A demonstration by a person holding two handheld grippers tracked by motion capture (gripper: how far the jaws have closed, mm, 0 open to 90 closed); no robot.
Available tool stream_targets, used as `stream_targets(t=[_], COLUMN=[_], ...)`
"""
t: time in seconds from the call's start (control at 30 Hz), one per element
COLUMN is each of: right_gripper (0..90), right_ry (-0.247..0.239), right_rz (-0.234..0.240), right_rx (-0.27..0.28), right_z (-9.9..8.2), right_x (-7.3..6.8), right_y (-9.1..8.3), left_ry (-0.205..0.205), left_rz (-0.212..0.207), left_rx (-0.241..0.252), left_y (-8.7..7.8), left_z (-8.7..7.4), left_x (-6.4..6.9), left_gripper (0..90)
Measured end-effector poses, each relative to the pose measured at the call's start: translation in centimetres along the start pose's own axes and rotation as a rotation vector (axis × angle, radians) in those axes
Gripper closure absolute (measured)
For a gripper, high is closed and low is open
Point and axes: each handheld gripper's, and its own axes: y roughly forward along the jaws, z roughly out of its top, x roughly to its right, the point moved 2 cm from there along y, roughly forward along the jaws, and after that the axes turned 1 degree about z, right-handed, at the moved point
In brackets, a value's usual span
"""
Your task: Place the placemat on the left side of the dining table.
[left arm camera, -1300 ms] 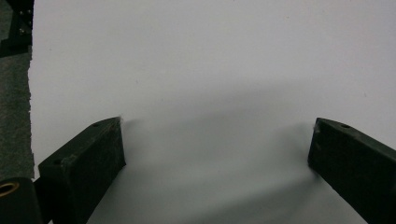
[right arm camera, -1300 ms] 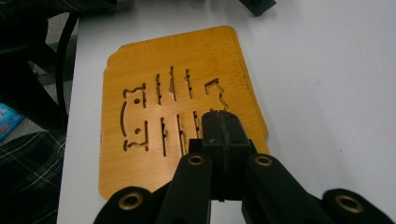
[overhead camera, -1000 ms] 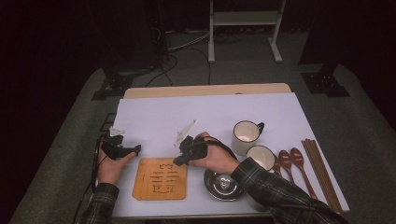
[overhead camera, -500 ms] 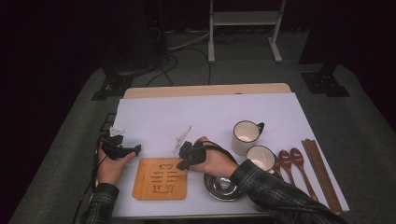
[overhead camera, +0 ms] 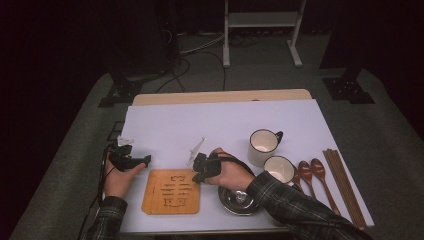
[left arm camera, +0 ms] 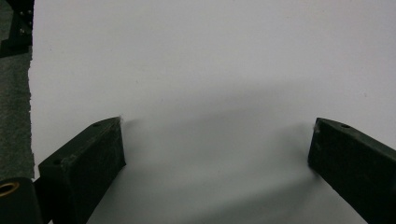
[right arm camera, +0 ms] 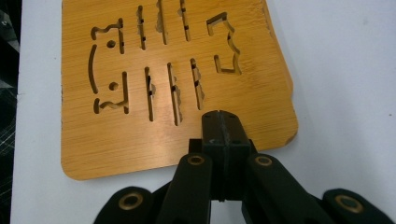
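High view, layout: the worktop (overhead camera: 165, 120) carries a carved wooden trivet (overhead camera: 170, 191) near its front edge, between the person's two hands.
Right claw (overhead camera: 198, 176): clenched, jaws pressed flat together with nothing between them, tips over the trivet's right edge.
Right gripper view: the shut jaws sit above the trivet (right arm camera: 163, 84), close to its rounded corner; touching or hovering cannot be told.
Left claw (overhead camera: 142, 161): released, jaws spread wide over bare white surface, just left of the trivet.
Right side: metal bowl (overhead camera: 240, 201), two mugs (overhead camera: 262, 146), wooden spoons (overhead camera: 312, 172), chopsticks (overhead camera: 342, 185).
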Motion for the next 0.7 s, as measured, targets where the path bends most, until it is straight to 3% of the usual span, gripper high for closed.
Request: stream_targets(t=[0.37, 0.5, 0.7], right_gripper=[89.6, 89.6, 89.6], right_ry=[-0.003, -0.013, -0.003], right_rz=[-0.013, -0.021, -0.016], right_rx=[-0.038, -0.077, -0.078], right_z=[-0.13, -0.33, -0.39], right_x=[-0.14, -0.19, -0.08], right_y=[0.43, 0.85, 0.84], left_ry=[0.000, 0.001, -0.005], left_rz=[0.000, 0.000, -0.002], left_rx=[0.000, 0.000, 0.000], left_y=[0.00, 0.00, 0.00], left_z=[0.00, 0.00, 0.00], left_x=[0.01, 0.00, 0.00], left_gripper=[2.4, 2.4, 2.4])
